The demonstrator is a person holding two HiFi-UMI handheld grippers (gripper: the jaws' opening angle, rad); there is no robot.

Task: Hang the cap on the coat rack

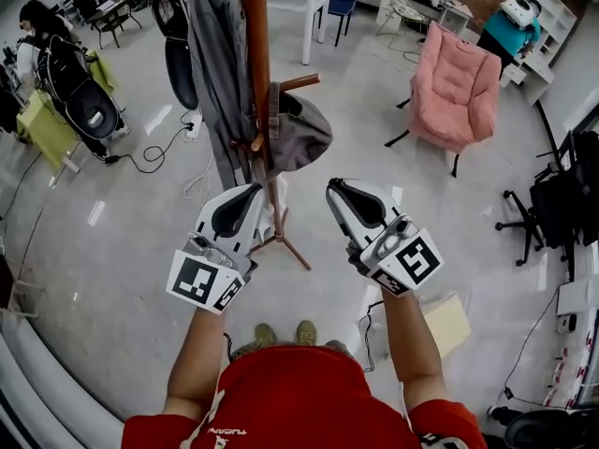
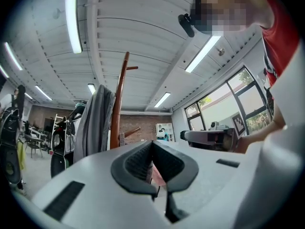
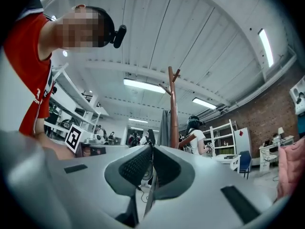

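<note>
Your left gripper (image 1: pixel 255 191) is up in front of you with its jaws pressed together and nothing pinched. The left gripper view shows the same: the pads (image 2: pixel 140 162) meet at the tips, with only background in the slit below. Your right gripper (image 1: pixel 335 190) is level with it, just to the right. Its jaws are also pressed together and empty, and in the right gripper view the pads (image 3: pixel 135 166) meet with nothing between them. The two grippers are close side by side but apart, and neither touches the rack.

The cap (image 1: pixel 304 134) is gray and already on the coat rack (image 1: pixel 255 45), not in either claw. It hangs against the right side of the pole, under the peg (image 1: pixel 299 83) that sticks out to the right. You can't tell which peg actually carries it. It sits just beyond both grippers' tips, between them and a bit further out.

A gray coat (image 1: pixel 217 73) hangs on the left side of the same pole, touching it. The rack's legs (image 1: pixel 290 247) stand on the floor (image 1: pixel 112 279) below the left gripper's tip. A pink chair (image 1: pixel 457 87) is well off to the right. The pole also shows in the left gripper view (image 2: pixel 119 109), with the coat (image 2: pixel 93 123) beside it, and in the right gripper view (image 3: pixel 174 109).
</note>
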